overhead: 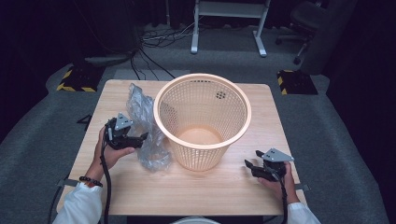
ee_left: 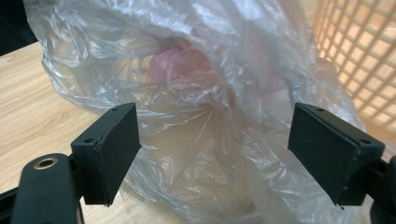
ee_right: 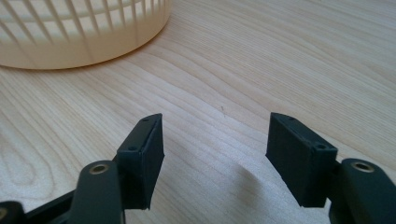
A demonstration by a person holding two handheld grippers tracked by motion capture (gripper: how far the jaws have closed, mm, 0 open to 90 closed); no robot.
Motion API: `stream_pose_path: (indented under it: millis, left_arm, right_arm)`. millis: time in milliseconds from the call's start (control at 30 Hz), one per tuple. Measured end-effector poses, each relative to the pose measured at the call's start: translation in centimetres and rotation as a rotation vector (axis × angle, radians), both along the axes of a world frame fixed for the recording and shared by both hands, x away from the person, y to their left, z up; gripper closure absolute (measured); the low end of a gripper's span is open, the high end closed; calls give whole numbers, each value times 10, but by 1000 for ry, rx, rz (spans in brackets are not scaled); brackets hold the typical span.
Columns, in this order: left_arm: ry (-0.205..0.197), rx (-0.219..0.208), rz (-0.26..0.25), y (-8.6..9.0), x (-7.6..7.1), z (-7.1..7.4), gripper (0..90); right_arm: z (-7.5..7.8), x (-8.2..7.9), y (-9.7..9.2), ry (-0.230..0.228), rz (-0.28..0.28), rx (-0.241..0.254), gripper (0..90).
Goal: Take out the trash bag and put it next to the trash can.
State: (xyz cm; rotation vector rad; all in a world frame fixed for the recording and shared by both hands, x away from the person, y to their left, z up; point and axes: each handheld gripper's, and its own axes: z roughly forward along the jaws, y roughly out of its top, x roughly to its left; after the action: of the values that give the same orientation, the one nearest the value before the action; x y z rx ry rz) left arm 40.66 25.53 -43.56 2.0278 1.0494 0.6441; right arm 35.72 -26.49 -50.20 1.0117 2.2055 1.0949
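From the high view I see a crumpled clear plastic bag (overhead: 145,128) lying on the wooden table (overhead: 201,191), pressed against the left side of the peach lattice basket (overhead: 202,120). My left gripper (overhead: 139,139) points into the bag's near edge; my right gripper (overhead: 251,164) rests well apart, right of the basket.

In the left gripper view the bag (ee_left: 201,93) is wrinkled and translucent with a pinkish tint inside, sitting between spread jaws that haven't pinched it.

In the right gripper view the jaws stand apart over bare wood, with the basket (ee_right: 84,32) ahead to the left.
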Motion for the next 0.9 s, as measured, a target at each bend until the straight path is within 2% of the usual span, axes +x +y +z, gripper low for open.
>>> stream_pose_path:
  millis: [167, 267, 367, 433, 500, 600, 700, 800, 900]
  left_arm:
    - [-13, 3, -22, 0, -13, 11, 164]
    - [-8, 14, -48, 0, -22, 16, 160]
    - [-7, 5, -79, 0, -31, 19, 159]
    - [-22, 31, -95, -1, -37, 19, 162]
    - [-23, 60, -107, -3, -43, 17, 161]
    - [-17, 81, -127, -5, -51, 13, 160]
    - [-30, 125, -139, -7, -58, 8, 160]
    - [-11, 112, -162, -8, -64, 1, 161]
    - [4, 143, -180, -11, -70, -6, 163]
  right_arm:
    - [0, 0, 0, -2, -2, -4, 364]
    - [0, 0, 0, -1, -2, -1, 363]
    - [0, 1, 0, 0, -3, -1, 362]
    - [0, 1, 0, 0, -3, -3, 360]
    - [0, 1, 0, 0, -2, -2, 359]
    - [0, 1, 0, 2, -2, -5, 357]
    - [0, 1, 0, 1, 0, -8, 355]
    - [0, 1, 0, 5, 2, -20, 352]
    - [-1, 1, 1, 3, 2, -28, 346]
